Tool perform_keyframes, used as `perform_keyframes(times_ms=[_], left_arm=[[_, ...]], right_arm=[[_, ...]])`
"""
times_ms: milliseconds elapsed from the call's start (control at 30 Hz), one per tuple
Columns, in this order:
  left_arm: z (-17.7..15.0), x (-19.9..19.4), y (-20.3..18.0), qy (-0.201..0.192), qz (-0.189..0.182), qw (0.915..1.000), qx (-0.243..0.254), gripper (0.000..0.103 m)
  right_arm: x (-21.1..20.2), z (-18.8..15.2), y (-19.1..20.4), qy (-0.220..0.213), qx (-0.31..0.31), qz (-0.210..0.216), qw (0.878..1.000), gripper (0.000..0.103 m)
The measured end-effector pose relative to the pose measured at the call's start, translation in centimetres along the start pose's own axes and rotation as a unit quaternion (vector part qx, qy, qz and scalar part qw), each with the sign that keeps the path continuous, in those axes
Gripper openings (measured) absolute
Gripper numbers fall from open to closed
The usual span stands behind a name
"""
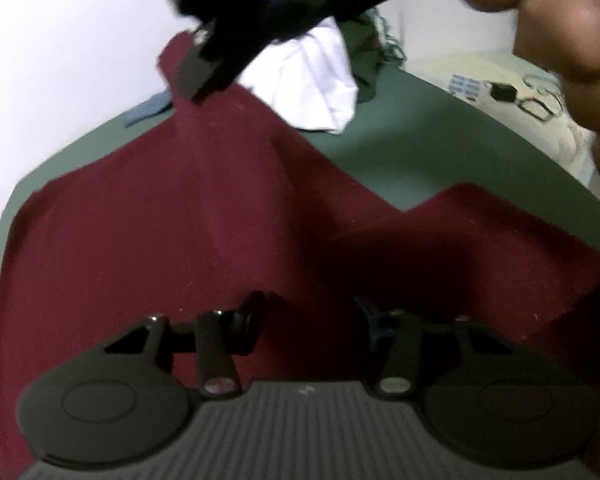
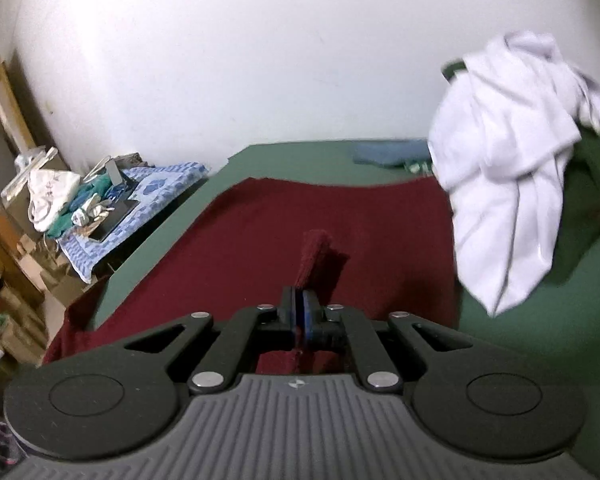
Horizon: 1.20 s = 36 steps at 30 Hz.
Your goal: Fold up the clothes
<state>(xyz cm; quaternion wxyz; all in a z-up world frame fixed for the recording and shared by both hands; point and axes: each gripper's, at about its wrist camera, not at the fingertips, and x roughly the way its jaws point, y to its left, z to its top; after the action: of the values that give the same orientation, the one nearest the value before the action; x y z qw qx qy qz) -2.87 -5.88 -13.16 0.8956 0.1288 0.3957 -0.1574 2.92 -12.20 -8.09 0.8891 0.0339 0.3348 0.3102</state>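
A maroon garment [image 1: 188, 216] lies spread on the green bed [image 1: 420, 148]. My left gripper [image 1: 308, 320] is open just above the cloth, with its jaws apart and nothing between them. My right gripper [image 1: 198, 76] shows in the left wrist view at the top, pinching and lifting a far corner of the garment. In the right wrist view my right gripper [image 2: 300, 312] is shut on a fold of the maroon garment [image 2: 320, 252], which sticks up between the pads. The rest of the garment [image 2: 260, 232] lies flat ahead.
A heap of white [image 2: 508, 168] and dark green clothes [image 2: 592, 200] sits at the bed's far right. A blue cloth [image 2: 388, 152] lies by the wall. A cluttered side table [image 2: 112, 200] stands left of the bed. A hand [image 1: 572, 40] is at upper right.
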Motion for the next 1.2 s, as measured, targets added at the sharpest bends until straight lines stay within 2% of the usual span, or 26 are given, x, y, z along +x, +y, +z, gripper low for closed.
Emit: perform_keyframes(times_ms=[33, 67, 100, 133, 167, 200, 233, 267, 367, 400, 433, 500, 567, 667, 867, 967, 1100, 1200], left_arm=[[0.0, 0.1, 0.2, 0.0, 0.003, 1.0, -0.004, 0.065], [0.2, 0.0, 0.4, -0.009, 0.011, 0.9999, -0.003, 0.08], [0.2, -0.4, 0.6, -0.022, 0.022, 0.9995, 0.002, 0.085], [0.3, -0.6, 0.9, -0.033, 0.029, 0.999, 0.007, 0.084], [0.5, -0.6, 1.1, -0.035, 0.031, 0.9988, 0.008, 0.075], [0.6, -0.6, 1.4, -0.037, 0.032, 0.9988, 0.008, 0.051], [0.6, -0.3, 1.8, -0.033, 0.025, 0.9991, -0.003, 0.034], [0.6, -0.1, 2.2, -0.03, 0.019, 0.9993, -0.014, 0.003], [0.6, 0.7, 3.5, -0.019, 0.0, 0.9988, -0.046, 0.004], [0.5, 0.7, 3.8, -0.021, 0.0, 0.9981, -0.058, 0.003], [0.3, 0.7, 4.3, -0.022, -0.003, 0.9969, -0.076, 0.003], [0.2, 0.5, 5.6, -0.027, -0.014, 0.993, -0.114, 0.003], [0.2, 0.0, 6.9, -0.036, -0.021, 0.9884, -0.146, 0.003], [0.5, -0.8, 8.9, -0.048, -0.029, 0.983, -0.175, 0.003], [1.8, -1.8, 11.5, -0.071, -0.022, 0.9822, -0.172, 0.003], [2.5, -2.8, 12.5, -0.089, -0.014, 0.9818, -0.167, 0.003], [3.1, -4.7, 13.7, -0.115, 0.007, 0.981, -0.156, 0.003], [2.7, -6.7, 14.6, -0.131, 0.028, 0.9794, -0.151, 0.003]], right_arm=[[0.0, 0.1, 0.4, 0.0, -0.01, -0.003, 1.0, 0.004], [0.2, 0.0, 0.7, 0.001, -0.019, -0.004, 1.0, 0.004], [0.4, -0.1, 0.9, 0.003, -0.026, -0.005, 1.0, 0.004], [0.6, -0.2, 1.1, 0.006, -0.032, -0.005, 0.999, 0.004], [0.7, -0.3, 1.1, 0.009, -0.032, -0.002, 0.999, 0.004], [0.8, -0.4, 1.3, 0.01, -0.03, 0.002, 0.999, 0.004], [0.9, -0.4, 1.4, 0.01, -0.028, 0.005, 1.0, 0.004], [0.9, -0.4, 1.5, 0.008, -0.026, 0.008, 1.0, 0.004], [0.5, -0.4, 1.7, -0.003, -0.016, 0.02, 1.0, 0.006], [0.0, -0.4, 1.5, -0.014, -0.01, 0.021, 1.0, 0.011], [-0.7, -0.5, 1.1, -0.027, -0.001, 0.014, 1.0, 0.027], [-2.2, -0.8, 0.1, -0.052, 0.017, -0.001, 0.998, 0.039], [-3.8, -1.8, -1.1, -0.058, 0.027, -0.027, 0.998, 0.036], [-5.3, -5.1, -2.5, -0.022, 0.027, -0.081, 0.996, 0.032], [-8.5, -11.8, -5.2, 0.049, 0.028, -0.184, 0.981, 0.035], [-9.4, -14.0, -5.1, 0.073, 0.06, -0.189, 0.977, 0.038], [-9.6, -15.4, -3.8, 0.073, 0.084, -0.179, 0.977, 0.04], [-9.4, -15.5, -2.2, 0.068, 0.077, -0.16, 0.982, 0.04]])
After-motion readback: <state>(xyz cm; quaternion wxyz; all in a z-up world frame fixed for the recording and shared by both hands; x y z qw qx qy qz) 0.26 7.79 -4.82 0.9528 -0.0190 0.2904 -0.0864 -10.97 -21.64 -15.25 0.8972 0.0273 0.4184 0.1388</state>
